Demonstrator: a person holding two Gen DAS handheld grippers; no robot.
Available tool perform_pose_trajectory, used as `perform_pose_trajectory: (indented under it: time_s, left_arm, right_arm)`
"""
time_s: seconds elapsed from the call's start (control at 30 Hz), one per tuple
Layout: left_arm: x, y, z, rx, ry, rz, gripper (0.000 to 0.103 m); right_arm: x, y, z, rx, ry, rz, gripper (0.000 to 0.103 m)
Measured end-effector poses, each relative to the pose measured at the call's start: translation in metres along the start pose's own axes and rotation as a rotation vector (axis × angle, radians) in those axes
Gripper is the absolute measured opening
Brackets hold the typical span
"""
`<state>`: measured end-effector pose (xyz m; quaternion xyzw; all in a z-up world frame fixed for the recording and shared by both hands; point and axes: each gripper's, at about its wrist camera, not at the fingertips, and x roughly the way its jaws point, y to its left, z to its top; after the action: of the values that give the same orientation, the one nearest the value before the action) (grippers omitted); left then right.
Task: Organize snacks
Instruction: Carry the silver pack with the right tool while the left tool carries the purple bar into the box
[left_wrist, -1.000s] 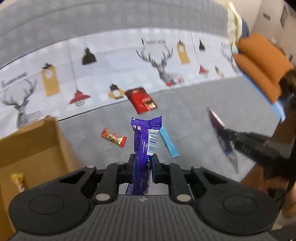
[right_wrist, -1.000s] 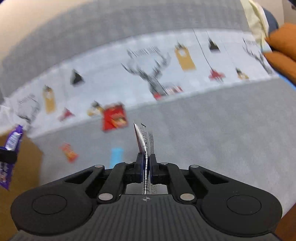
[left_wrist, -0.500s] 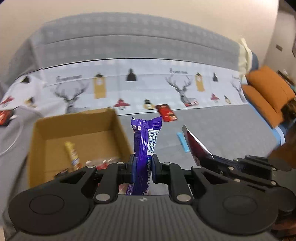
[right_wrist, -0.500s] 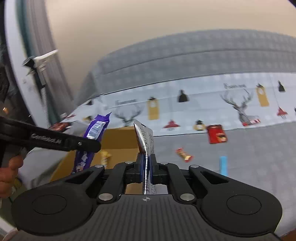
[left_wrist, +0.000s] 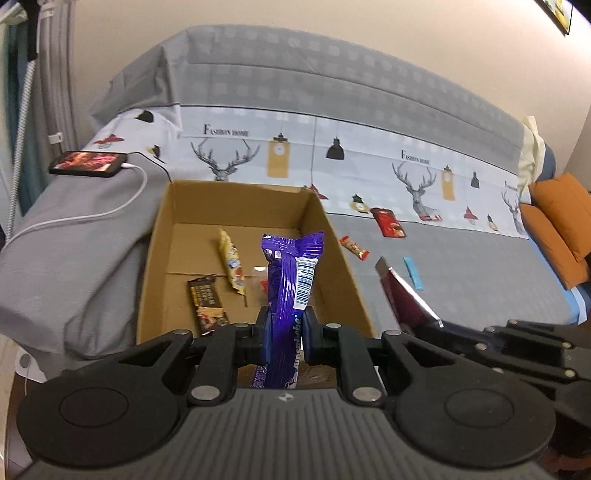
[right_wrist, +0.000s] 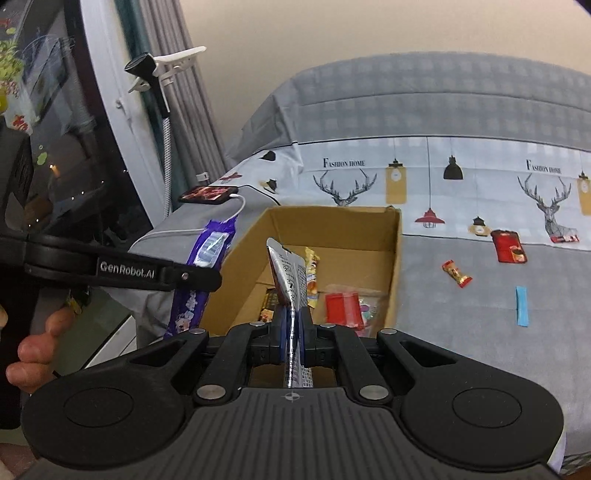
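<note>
My left gripper (left_wrist: 285, 328) is shut on a purple candy pack (left_wrist: 290, 277) that stands upright over the near edge of the open cardboard box (left_wrist: 155, 258). My right gripper (right_wrist: 291, 332) is shut on a thin silver sachet with a dark red face (right_wrist: 290, 275), also above the box's (right_wrist: 395, 258) near edge. In the left wrist view the sachet (left_wrist: 402, 295) shows just right of the box. In the right wrist view the purple pack (right_wrist: 201, 273) hangs at the box's left. Inside lie a yellow stick pack (left_wrist: 232, 264), a brown bar (left_wrist: 207, 302) and a red packet (right_wrist: 343, 308).
On the grey bed cover right of the box lie a red pouch (left_wrist: 388, 221), a small red-and-gold candy (left_wrist: 354, 247) and a blue strip (left_wrist: 413, 273). A charging phone (left_wrist: 88, 163) rests on a pillow at left. Orange cushions (left_wrist: 561, 221) sit at far right. A hand (right_wrist: 33, 350) holds the left gripper.
Both grippers swung left from over the bed cover to the box, each keeping its snack. The box now fills the middle of both views; the loose snacks slid to the right.
</note>
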<state>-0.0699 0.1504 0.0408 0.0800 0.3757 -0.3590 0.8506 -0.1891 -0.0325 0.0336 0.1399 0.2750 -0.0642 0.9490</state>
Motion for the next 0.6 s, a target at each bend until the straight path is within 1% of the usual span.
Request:
perform_pose_trajectory:
  time_s: [0.23,0.37,0.6]
  left_arm:
    - [-0.011,0.002,-0.006,-0.009,-0.029,-0.02,0.017]
    - [-0.01,0.003,-0.006,-0.017,-0.024,-0.033,0.017]
    - [-0.004,0.01,-0.004,-0.035,-0.012,-0.031,0.017]
  right_arm:
    - [-0.01,0.017,-0.004,-0.036,-0.013,-0.012,0.007]
    - [-0.012,0.021,-0.002,-0.049,-0.018,-0.023,0.007]
    - [-0.006,0.022,-0.002,-0.055,-0.002,-0.027,0.007]
